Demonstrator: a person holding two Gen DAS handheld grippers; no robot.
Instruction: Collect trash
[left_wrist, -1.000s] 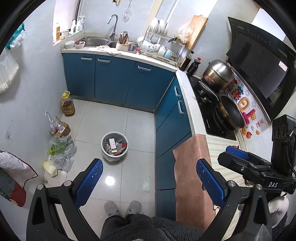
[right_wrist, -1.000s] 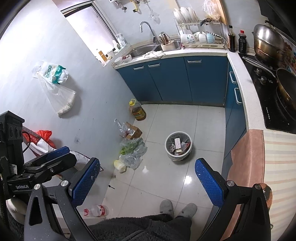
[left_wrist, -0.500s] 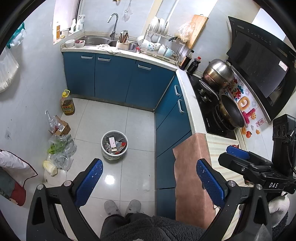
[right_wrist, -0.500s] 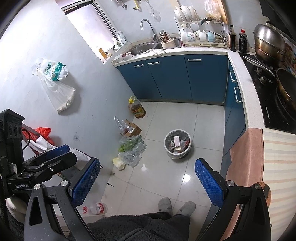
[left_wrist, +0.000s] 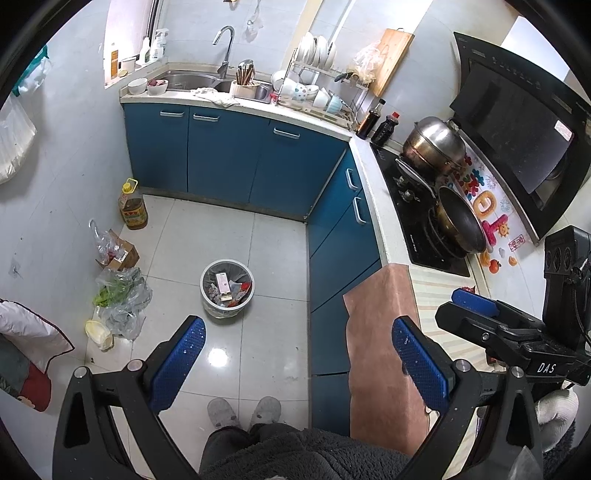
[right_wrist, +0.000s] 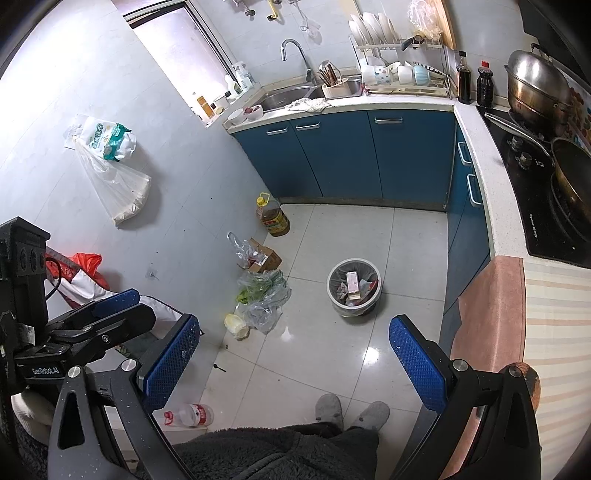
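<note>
A round white trash bin (left_wrist: 226, 291) with a grey liner stands on the tiled kitchen floor, full of wrappers; it also shows in the right wrist view (right_wrist: 354, 287). My left gripper (left_wrist: 299, 363) is open and empty, held high above the floor, nearer me than the bin. My right gripper (right_wrist: 295, 363) is open and empty at a similar height. By the left wall lie crumpled clear plastic bags with greens (right_wrist: 264, 295), a small cardboard box (right_wrist: 264, 258) and a plastic bottle (right_wrist: 188, 414).
Blue cabinets (left_wrist: 236, 158) line the back and right. An oil bottle (left_wrist: 132, 209) stands by the wall. The stove with a pan (left_wrist: 458, 221) and a brown cloth (left_wrist: 384, 332) over the counter edge are at right. My slippered feet (left_wrist: 243, 411) are below.
Both views have shifted slightly; the bin and floor sit a little farther forward in frame. Both grippers stay open and empty.
</note>
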